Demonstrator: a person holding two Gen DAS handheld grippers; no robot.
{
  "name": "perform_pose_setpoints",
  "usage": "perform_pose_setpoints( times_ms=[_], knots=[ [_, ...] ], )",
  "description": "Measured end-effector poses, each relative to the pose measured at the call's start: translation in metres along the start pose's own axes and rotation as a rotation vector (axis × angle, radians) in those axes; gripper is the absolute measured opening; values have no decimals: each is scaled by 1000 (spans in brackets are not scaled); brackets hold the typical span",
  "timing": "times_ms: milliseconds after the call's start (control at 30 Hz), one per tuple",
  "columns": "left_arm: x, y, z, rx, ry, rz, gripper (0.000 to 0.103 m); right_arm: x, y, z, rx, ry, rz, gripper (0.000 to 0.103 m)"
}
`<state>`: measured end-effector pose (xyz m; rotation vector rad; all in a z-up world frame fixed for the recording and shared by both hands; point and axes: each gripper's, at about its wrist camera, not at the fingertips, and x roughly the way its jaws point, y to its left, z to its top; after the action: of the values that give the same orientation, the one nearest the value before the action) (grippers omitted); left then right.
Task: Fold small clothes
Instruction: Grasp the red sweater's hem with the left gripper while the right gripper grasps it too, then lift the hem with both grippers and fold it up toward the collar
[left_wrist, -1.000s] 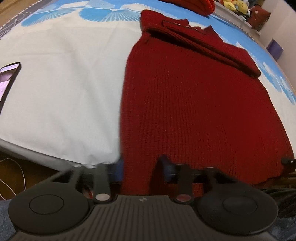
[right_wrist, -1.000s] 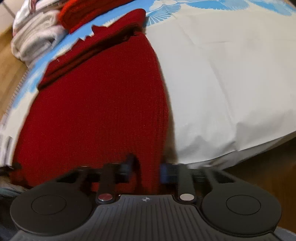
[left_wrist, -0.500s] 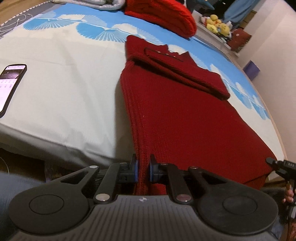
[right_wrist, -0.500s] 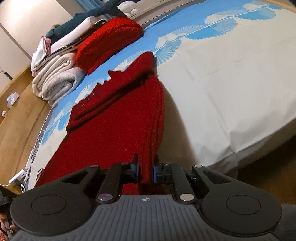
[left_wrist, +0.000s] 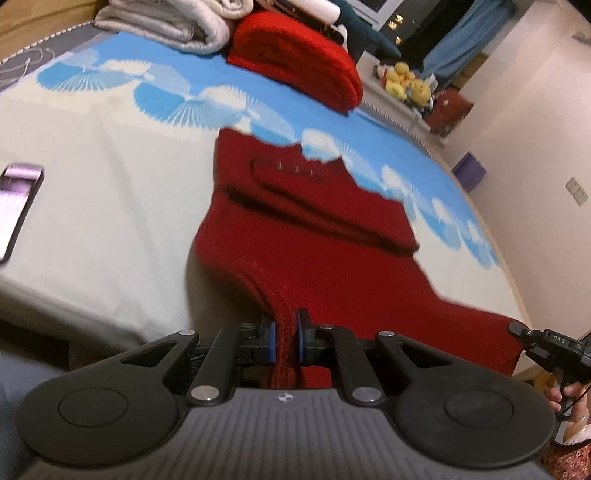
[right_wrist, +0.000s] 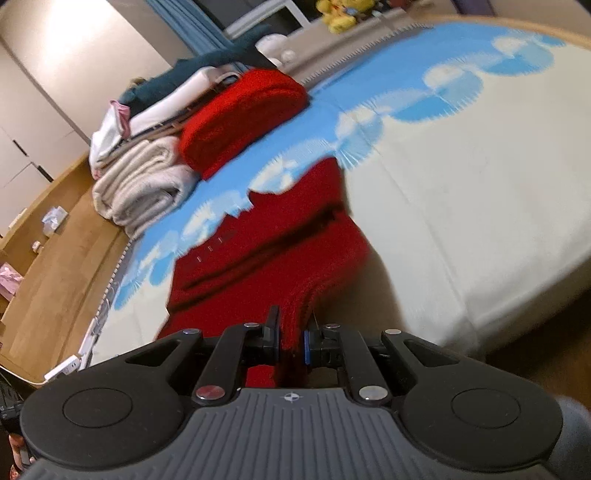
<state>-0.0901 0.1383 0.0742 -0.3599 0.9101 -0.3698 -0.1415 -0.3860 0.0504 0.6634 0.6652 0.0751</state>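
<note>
A dark red knit sweater (left_wrist: 317, 236) lies on the white and blue bed sheet (left_wrist: 110, 192), sleeves folded across its upper part. My left gripper (left_wrist: 284, 338) is shut on the sweater's bottom hem at its left corner and holds it lifted off the bed. My right gripper (right_wrist: 291, 345) is shut on the hem at the other corner of the sweater (right_wrist: 266, 243), also lifted. The right gripper also shows at the right edge of the left wrist view (left_wrist: 546, 347).
A folded bright red knit (left_wrist: 295, 59) and folded grey-white blankets (left_wrist: 173, 22) lie at the bed's far end. A phone (left_wrist: 16, 206) lies on the sheet at left. Wooden floor (right_wrist: 55, 258) and a wall surround the bed.
Both grippers closed on the sweater's bottom hem and rose, lifting the lower part of the sweater off the bed; the far end of the bed came into view.
</note>
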Motion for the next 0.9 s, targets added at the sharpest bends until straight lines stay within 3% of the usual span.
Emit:
perform_pose_setpoints(
  times_ms=[200,300,400,467,500,533,567,600,633,700,767,900],
  knots=[
    [44,4,89,-70,-15,22,11,64,13,83,19,-8,-8,11],
    [95,15,147,-121,11,56,11,131,14,135,53,15,-59,11],
    [168,35,209,-195,34,125,12,210,5,180,142,12,-163,11],
    [215,58,241,-310,26,196,23,263,-14,197,250,9,-223,14],
    [234,70,252,-377,35,212,28,280,-22,198,290,4,-247,24],
    [246,78,259,-417,31,243,45,295,-27,197,318,-5,-285,45],
    [253,82,264,-431,12,282,71,305,-30,194,320,-17,-315,55],
    [254,83,267,-409,-16,298,83,309,-31,189,308,-28,-313,67],
    [253,82,268,-383,-39,311,95,309,-30,183,286,-32,-283,72],
    [246,80,265,-307,-70,331,95,304,-29,172,234,-18,-264,74],
    [241,79,255,-267,-27,328,95,292,-30,161,198,-14,-278,76],
    [214,69,215,-272,-5,313,95,253,-25,142,209,-51,-277,81]
  ],
)
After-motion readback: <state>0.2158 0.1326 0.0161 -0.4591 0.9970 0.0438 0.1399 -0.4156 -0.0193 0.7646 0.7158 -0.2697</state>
